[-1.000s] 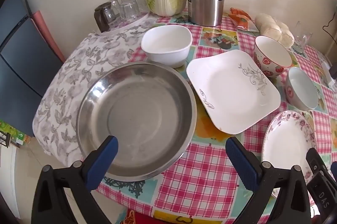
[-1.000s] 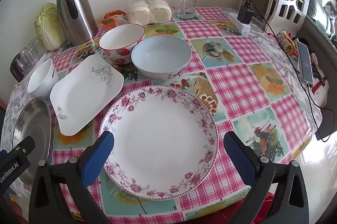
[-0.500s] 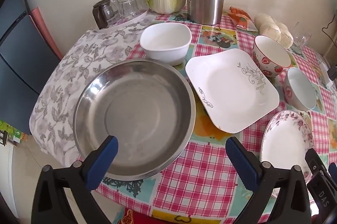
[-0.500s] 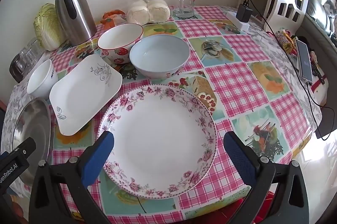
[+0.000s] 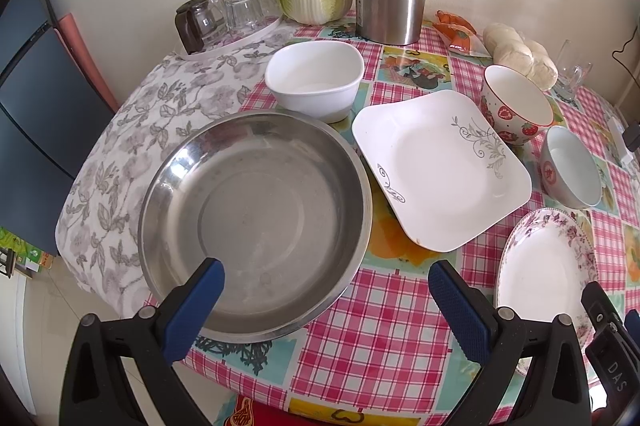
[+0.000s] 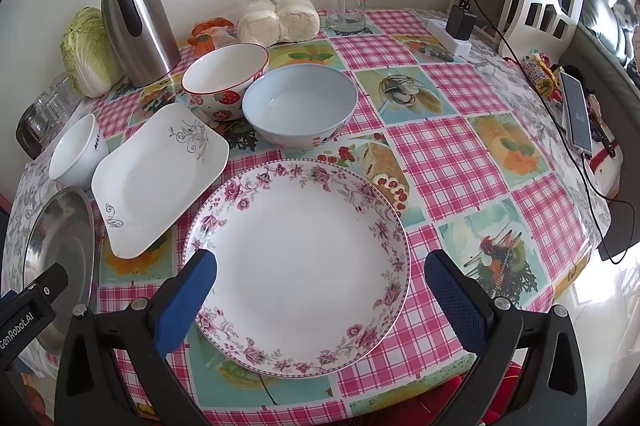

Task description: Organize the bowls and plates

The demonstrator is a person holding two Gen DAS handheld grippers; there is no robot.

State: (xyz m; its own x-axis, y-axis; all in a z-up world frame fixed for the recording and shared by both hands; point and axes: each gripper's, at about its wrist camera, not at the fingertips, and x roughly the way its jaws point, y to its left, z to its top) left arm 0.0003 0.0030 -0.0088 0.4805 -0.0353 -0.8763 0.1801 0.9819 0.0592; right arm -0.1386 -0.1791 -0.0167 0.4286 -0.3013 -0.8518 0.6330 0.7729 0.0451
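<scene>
- Left gripper (image 5: 326, 300) spread wide, holding nothing — over the near rim of the steel basin (image 5: 256, 222).
- Right gripper (image 6: 320, 290) spread wide, empty, above the flowered plate (image 6: 298, 262).
- Square plate (image 6: 156, 174) lies between basin and flowered plate.

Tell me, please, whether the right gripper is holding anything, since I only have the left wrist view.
Observer: No, the right gripper is open and empty, with the floral plate lying flat ahead of it.
Operator: Thank you. Is anything lying to the right of that plate?
Observer: A phone lies near the right edge of the table.
Operator: Is there anything that could snag over there?
Observer: Possibly. A black cable runs across that side, past the phone, and hangs off the edge.
</scene>
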